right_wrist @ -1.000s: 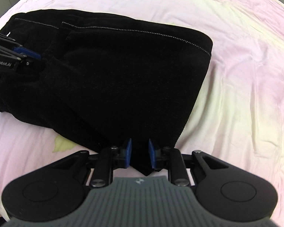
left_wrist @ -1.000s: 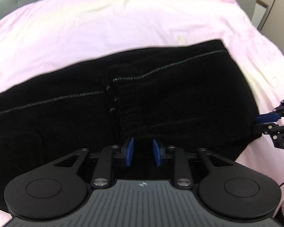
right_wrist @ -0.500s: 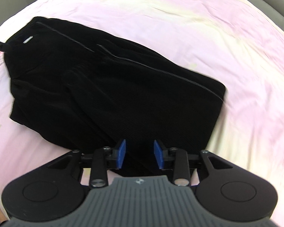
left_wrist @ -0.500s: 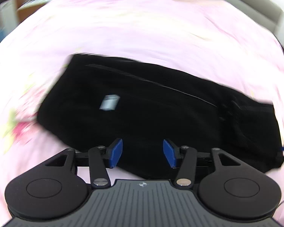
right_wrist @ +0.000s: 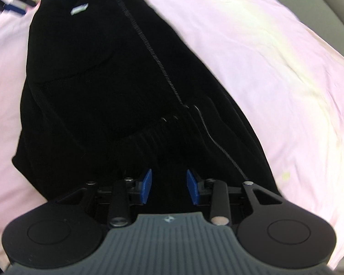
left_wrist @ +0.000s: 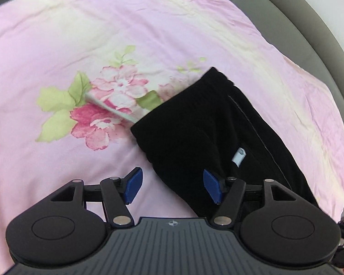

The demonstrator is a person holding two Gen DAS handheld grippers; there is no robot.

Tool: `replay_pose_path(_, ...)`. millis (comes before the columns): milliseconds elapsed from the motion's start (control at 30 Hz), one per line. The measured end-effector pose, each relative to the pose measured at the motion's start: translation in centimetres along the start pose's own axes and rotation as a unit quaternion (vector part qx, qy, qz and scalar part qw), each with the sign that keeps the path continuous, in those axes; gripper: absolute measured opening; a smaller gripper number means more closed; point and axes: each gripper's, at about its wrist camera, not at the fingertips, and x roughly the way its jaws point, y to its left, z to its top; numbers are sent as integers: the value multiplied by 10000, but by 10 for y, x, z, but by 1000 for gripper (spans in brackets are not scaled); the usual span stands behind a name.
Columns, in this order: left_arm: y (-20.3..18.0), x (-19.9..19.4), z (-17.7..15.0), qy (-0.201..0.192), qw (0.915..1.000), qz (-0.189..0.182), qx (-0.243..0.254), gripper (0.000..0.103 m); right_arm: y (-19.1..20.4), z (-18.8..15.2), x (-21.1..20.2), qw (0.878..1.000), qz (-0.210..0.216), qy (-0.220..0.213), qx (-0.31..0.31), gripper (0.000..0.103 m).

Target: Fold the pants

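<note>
While the pants (left_wrist: pixel 208 137) are lying folded mid-bed, we are repositioning for another fold.
Left gripper (left_wrist: pixel 172 189) has just been opening, right gripper (right_wrist: pixel 169 186) apart, both empty; next needs edge grasps.

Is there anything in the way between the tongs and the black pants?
Nothing visible is. The left tongs stand open right over the end of the black pants, and the right tongs are open just above the dark cloth too. Only the pink flowered bed cover lies around the pants.
</note>
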Motion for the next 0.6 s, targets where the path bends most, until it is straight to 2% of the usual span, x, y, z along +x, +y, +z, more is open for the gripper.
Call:
replay_pose_path(67, 7, 13, 4, 49, 9997, -115, -202, 75, -2, 13, 9, 9994, 90, 216, -244, 31)
replay_pose_path(200, 15, 32, 12, 8, 9983, -429, -399, 86, 5, 31, 30, 9962, 195, 534, -654, 31)
replay_pose_path(367, 20, 55, 15, 12, 9954, -719, -638, 91, -6, 42, 50, 9935, 484, 840, -597, 31)
replay_pose_path(467, 16, 60, 14, -77, 9957, -711, -582, 88, -10, 49, 59, 9919, 559, 971, -602, 31)
replay_pose_path(533, 14, 57, 14, -111, 9960, -668, -588, 83, -16, 48, 62, 9912, 528, 1012, -671, 31)
replay_pose_path(600, 14, 49, 13, -196, 9956, -717, -570, 72, -16, 48, 60, 9913, 520, 1002, -670, 31)
